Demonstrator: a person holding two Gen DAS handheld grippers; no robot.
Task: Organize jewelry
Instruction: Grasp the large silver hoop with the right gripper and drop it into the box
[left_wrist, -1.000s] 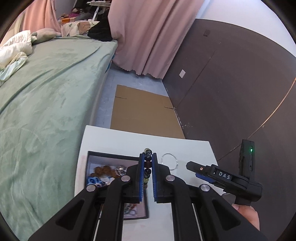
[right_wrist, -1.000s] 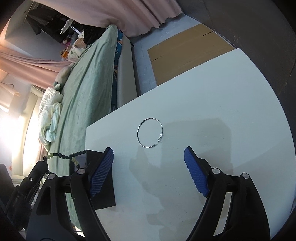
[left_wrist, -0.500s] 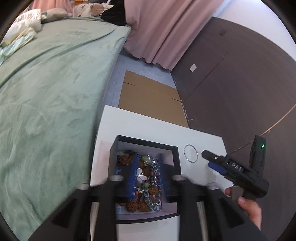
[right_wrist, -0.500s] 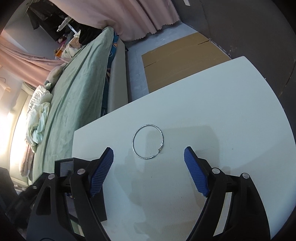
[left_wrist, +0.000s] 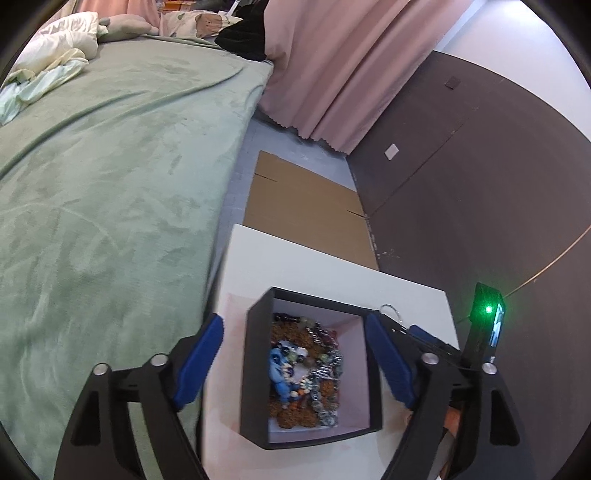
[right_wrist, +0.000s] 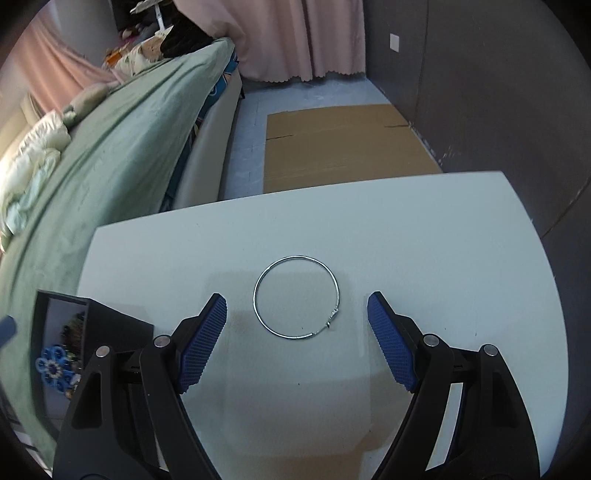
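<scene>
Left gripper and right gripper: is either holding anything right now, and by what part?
Nothing is held. The left gripper is open above the black box; the right gripper is open around the silver ring without touching it.

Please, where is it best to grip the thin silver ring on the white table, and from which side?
The silver ring lies flat, so probably come from above with the open right gripper and pinch the wire at its near arc, one finger inside the loop, away from the clasp.

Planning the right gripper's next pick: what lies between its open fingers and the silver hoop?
Only bare white table lies between the right gripper and the silver hoop, in the right wrist view.
</scene>
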